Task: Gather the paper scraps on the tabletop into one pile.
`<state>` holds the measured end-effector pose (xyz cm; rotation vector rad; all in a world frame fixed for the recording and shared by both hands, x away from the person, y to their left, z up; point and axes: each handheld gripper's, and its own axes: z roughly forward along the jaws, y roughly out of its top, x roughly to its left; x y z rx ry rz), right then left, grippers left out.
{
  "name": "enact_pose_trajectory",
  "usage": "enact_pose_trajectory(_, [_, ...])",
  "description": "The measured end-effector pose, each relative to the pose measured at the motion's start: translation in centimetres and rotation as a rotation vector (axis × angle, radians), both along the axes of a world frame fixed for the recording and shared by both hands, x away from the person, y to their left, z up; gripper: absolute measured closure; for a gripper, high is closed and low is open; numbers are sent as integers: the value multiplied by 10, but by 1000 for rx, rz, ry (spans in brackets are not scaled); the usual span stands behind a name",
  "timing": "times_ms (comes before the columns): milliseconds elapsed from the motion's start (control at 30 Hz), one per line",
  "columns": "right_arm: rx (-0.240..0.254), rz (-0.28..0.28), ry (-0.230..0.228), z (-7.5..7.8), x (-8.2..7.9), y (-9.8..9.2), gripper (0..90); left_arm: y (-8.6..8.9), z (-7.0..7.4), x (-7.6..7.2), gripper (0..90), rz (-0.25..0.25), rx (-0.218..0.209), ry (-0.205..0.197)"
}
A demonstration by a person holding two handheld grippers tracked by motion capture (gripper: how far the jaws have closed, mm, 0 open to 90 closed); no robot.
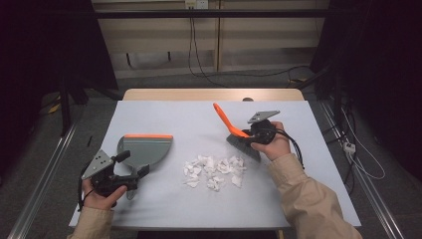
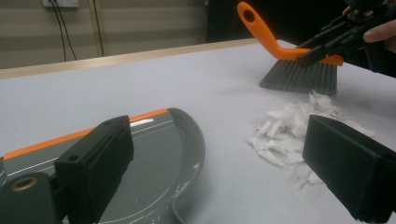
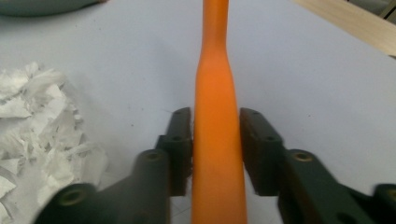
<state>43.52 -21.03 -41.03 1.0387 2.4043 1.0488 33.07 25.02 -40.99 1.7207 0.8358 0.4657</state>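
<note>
On the table (image 1: 164,119) in the high view, a pile of paper scraps (image 1: 215,172) is lying near the middle. The right gripper (image 1: 247,133) is clamping the orange handle of a brush (image 1: 234,130), whose bristles are resting just right of the pile's far edge. The left gripper (image 1: 142,172) is sitting at the near left beside a grey dustpan (image 1: 145,149) with its orange lip turned to the far side; whether it is pinching the pan's handle cannot be told here.

In the left gripper view, its jaws are standing wide apart with nothing pressed between them; the dustpan (image 2: 154,154) is lying under the left jaw, the scraps (image 2: 289,130) are spreading past the right one, and the brush (image 2: 299,74) is hanging at the pile's far right edge.

In the right gripper view, both pads are squeezing the brush handle (image 3: 215,116) firmly, scraps (image 3: 42,126) lying to the left.

Judgement: the sweep is only starting. Doing it well is calling for low, flat bristles, short strokes leftward, and the pan's open lip being turned toward the pile and held down first.
</note>
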Motion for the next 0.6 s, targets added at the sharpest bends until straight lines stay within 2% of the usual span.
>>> enact_pose_trajectory(67, [19,-33,18,-1,0,2,707,0,0,0,85,-3,-1,-1])
enact_pose_trajectory(267, [-2,-138,38,3,-6,6,710,1,-1,1,85,-12,-4,1])
enact_pose_trajectory(400, [34,-205,6,16,-12,12,711,-1,0,0,85,-22,-3,-3])
enact_pose_trajectory(500, [115,-240,-5,30,-19,21,710,-2,0,0,85,-28,-3,-5])
enact_pose_trajectory(600, [197,-256,9,40,-30,38,710,-2,0,1,85,-31,-2,-6])
